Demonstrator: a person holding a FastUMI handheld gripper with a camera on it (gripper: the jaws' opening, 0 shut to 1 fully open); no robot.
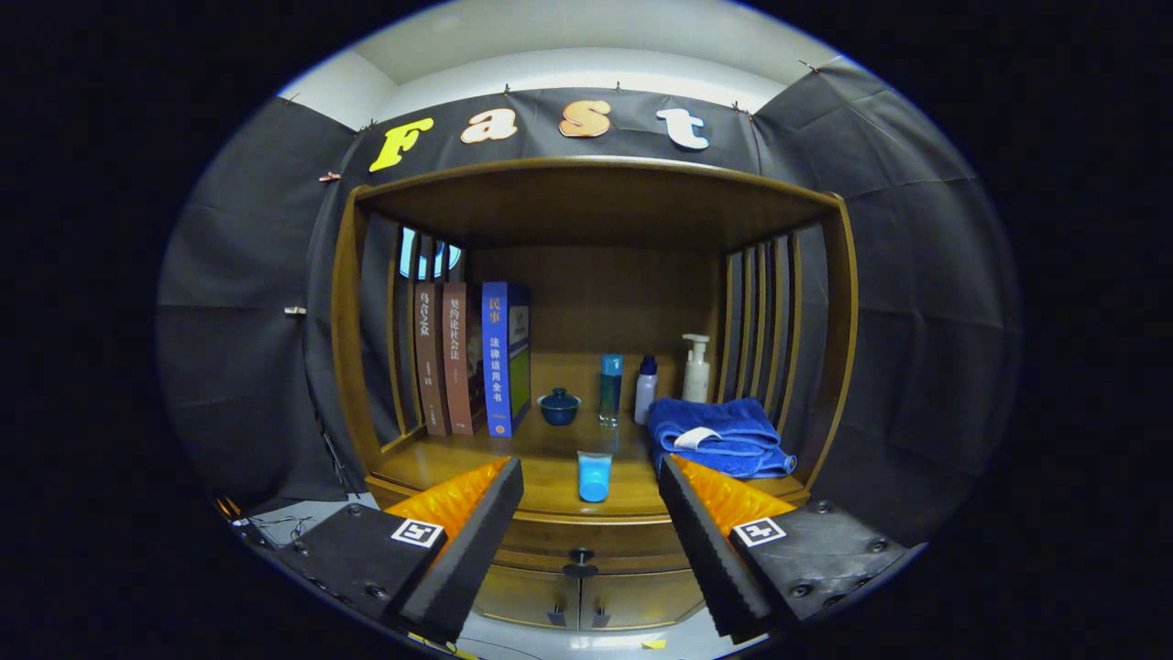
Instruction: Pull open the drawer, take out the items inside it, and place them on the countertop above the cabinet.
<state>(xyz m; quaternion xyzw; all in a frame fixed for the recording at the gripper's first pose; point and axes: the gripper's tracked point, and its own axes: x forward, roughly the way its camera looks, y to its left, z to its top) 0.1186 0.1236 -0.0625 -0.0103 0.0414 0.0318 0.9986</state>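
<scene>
Three upright hardcover books (467, 357), small dark-blue lidded ceramic cup (558, 406), white plastic pump bottle (696, 368), folded blue cloth towel (719, 435).

A warm brown wooden cabinet with a roofed open shelf (596, 197) stands against the draped black cloth wall (916, 275). Vertical wooden slats (765, 316) form its two sides. Above the cloth runs a pale white wall and ceiling (586, 41), evenly lit. Pale grey floor (293, 513) shows beside the cabinet's foot.
</scene>
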